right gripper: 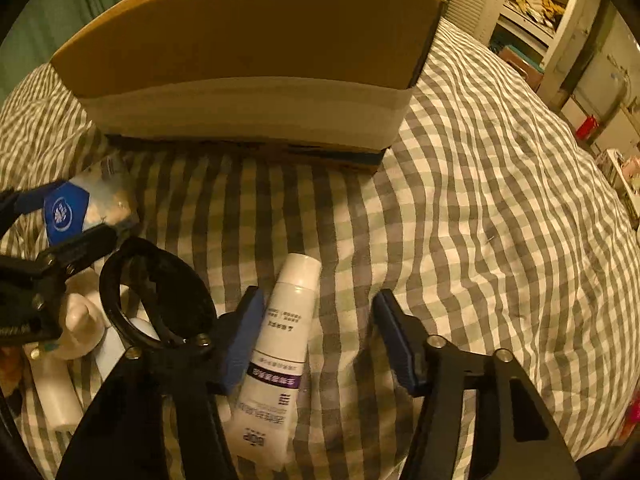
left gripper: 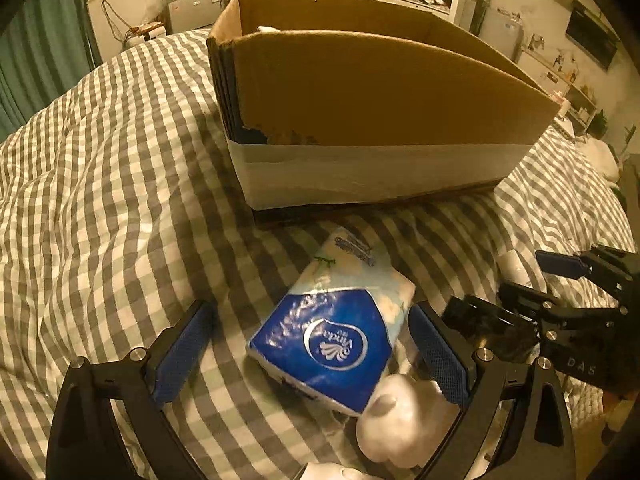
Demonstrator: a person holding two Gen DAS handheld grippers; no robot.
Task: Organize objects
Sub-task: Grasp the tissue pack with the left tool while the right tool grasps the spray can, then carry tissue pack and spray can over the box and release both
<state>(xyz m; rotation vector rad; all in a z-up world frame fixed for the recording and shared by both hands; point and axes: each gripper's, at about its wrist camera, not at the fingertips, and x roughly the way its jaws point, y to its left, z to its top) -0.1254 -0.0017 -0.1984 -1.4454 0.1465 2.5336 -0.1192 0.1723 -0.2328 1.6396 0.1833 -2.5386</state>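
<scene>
left wrist: left gripper [left gripper: 312,354] open astride tissue pack [left gripper: 328,332]; right gripper [right gripper: 316,340] open astride tube [right gripper: 280,344]

Dim, warm yellow-orange cast in both views. Fisheye bends the cardboard box [left gripper: 360,92] walls and the checked bedspread [left gripper: 100,160] stripes near the edges; black vignette at the corners. Deep shadow lies along the box base. Glare on the tissue pack [left gripper: 332,336] wrapper. White bottle [left gripper: 396,420] close to the lens is soft and blurred.
</scene>
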